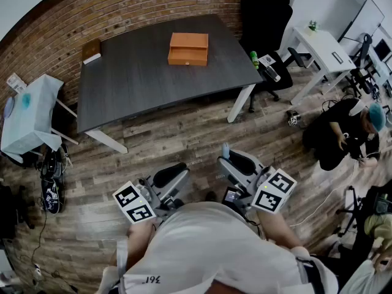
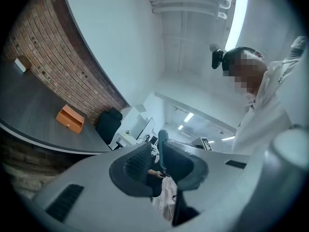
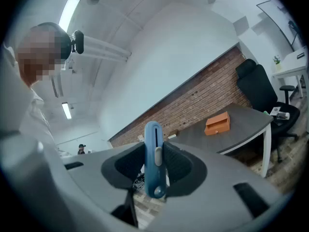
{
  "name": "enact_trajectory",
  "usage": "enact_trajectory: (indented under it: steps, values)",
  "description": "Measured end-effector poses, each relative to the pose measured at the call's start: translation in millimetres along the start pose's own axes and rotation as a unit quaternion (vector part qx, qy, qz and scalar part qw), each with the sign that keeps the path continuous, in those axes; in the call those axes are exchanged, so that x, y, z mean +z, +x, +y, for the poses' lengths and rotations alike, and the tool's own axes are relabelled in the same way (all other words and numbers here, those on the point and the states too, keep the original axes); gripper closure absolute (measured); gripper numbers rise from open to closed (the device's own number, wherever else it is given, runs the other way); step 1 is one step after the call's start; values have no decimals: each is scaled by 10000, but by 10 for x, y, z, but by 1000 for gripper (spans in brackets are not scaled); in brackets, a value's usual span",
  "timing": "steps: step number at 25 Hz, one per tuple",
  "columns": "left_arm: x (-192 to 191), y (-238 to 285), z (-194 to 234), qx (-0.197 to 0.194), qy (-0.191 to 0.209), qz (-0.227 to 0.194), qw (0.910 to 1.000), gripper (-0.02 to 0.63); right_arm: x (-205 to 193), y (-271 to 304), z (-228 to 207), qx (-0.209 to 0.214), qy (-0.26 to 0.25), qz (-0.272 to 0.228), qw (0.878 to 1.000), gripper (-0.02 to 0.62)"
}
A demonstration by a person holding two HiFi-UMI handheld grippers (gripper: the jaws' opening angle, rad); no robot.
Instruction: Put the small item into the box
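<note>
Wooden floor (image 1: 184, 133) fills most of the head view, with a brick wall (image 1: 122, 11) curving along the upper left.

Dark grey table (image 1: 135, 84): stands at upper centre of the head view. It also shows at the left edge of the left gripper view (image 2: 34, 110) and at centre right of the right gripper view (image 3: 244, 124).

Black office chair (image 1: 264, 17): upper right, just beside the table's right end. A white desk (image 1: 318, 45) stands further right.

Person (image 1: 340, 133): sitting low on the floor at the right edge, well apart from the table.

Orange box (image 1: 188, 48): rests on the table top, toward its far side, closed as far as can be seen. It is also seen in both gripper views (image 2: 70, 119) (image 3: 217, 123).

Left gripper (image 1: 173, 175): lower centre-left, held over the floor. In its own view (image 2: 157, 170) the jaws stand a little apart, with only the room beyond showing through the gap; nothing is held.

Right gripper (image 1: 236, 162): lower centre-right, over the floor. In its own view (image 3: 154, 166) the jaws are clamped on the small blue item.

Small blue item (image 3: 152, 139): slim, upright, with a pale slider on its face and a hole at its lower end. Both pads press on its sides. In the head view it shows at the jaw tips (image 1: 225, 150), well apart from the orange box.
</note>
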State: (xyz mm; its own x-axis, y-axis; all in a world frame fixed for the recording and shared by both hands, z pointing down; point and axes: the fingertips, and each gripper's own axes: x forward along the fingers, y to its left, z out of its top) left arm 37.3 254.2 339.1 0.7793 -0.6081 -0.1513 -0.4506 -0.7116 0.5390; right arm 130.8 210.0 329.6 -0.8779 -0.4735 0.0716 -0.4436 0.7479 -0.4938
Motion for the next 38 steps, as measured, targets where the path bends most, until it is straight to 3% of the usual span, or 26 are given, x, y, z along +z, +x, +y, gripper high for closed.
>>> enact_trajectory:
  steps: [11, 26, 38]
  values:
    - [4, 15, 27, -10, -1, 19, 10000, 531, -19, 30, -16, -45, -53, 44, 10000, 462]
    - [-128, 243, -56, -163, -67, 160, 9997, 531, -26, -212, -225, -444, -71, 16, 9990, 462]
    - [-213, 383, -133, -157, -70, 203, 9996, 531, -12, -348, -316, -438, 10, 26, 9990, 462]
